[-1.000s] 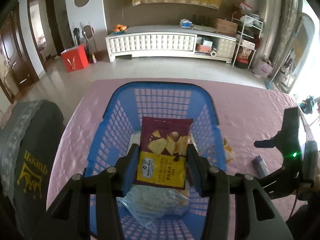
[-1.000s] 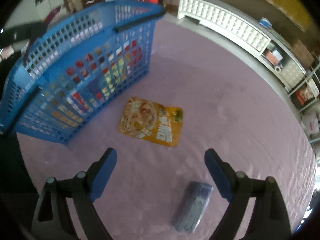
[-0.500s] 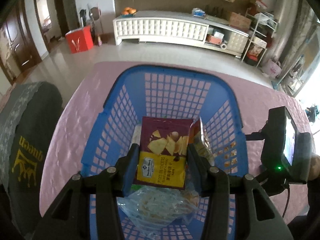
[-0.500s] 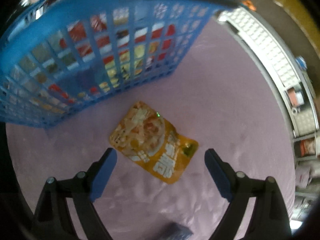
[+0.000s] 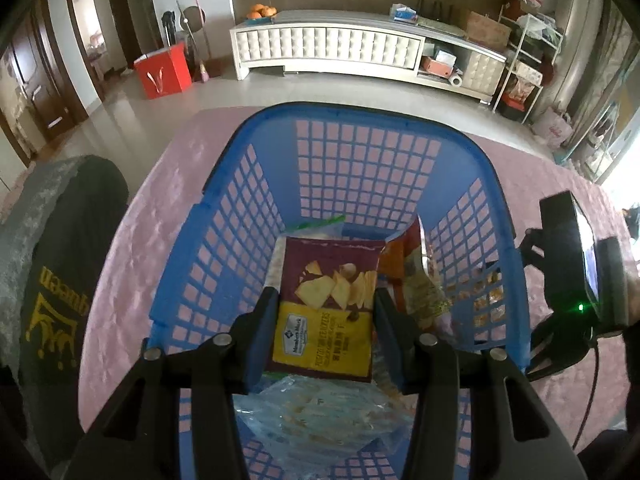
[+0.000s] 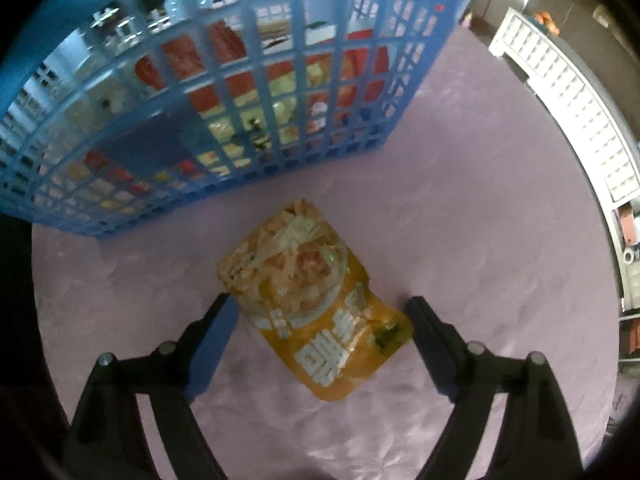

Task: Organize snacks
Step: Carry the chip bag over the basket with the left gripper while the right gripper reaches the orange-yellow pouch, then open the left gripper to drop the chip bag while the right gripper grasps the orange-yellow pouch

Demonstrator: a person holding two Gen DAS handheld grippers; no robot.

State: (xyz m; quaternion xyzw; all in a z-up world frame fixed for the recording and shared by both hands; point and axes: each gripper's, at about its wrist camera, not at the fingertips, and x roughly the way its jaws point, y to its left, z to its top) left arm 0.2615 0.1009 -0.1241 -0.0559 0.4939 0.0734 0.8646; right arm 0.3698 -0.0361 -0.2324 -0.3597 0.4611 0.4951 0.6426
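My left gripper is shut on a maroon and yellow chip bag and holds it low inside the blue basket. Other snack packs lie in the basket, among them an orange pack at the right wall and a clear bag below. My right gripper is open, its fingers on either side of an orange snack pouch lying flat on the pink tablecloth, just in front of the basket.
The pink tablecloth covers the table around the basket. A dark grey chair back stands at the left table edge. The right gripper's body shows to the right of the basket. A white cabinet stands across the room.
My left gripper has lowered the chip bag deeper into the basket. My right gripper has moved forward and down from above the table until its open fingers straddle the orange pouch.
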